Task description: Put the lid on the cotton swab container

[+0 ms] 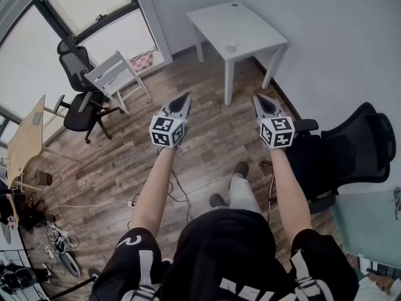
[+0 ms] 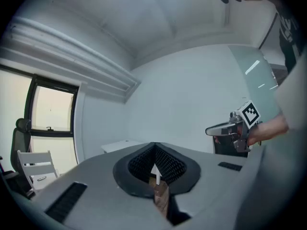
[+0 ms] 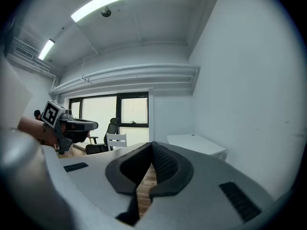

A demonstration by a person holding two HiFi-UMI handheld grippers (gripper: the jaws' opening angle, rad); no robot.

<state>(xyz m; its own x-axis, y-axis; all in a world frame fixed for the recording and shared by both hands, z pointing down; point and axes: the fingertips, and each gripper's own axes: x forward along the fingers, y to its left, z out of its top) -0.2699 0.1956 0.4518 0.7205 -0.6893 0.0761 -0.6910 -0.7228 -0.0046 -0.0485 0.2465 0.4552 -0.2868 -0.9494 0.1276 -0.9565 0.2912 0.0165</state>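
Observation:
A white table (image 1: 250,30) stands ahead by the wall. On it sit a small pale container (image 1: 230,46) near the front edge and a small round object (image 1: 235,5) at the back; I cannot tell if that is the lid. My left gripper (image 1: 185,96) and right gripper (image 1: 259,97) are held out side by side above the wooden floor, well short of the table. Both are shut with nothing between the jaws. In the left gripper view the left gripper (image 2: 153,146) points at the wall, with the right gripper (image 2: 235,128) beside it. In the right gripper view the right gripper (image 3: 151,145) points toward the table (image 3: 196,145).
A black office chair (image 1: 351,149) stands close on the right. A white chair (image 1: 116,74) and another black office chair (image 1: 78,83) stand by the window at left. Cables (image 1: 56,237) and a wooden desk (image 1: 25,143) are at far left. A person's legs and shoes (image 1: 229,187) are below.

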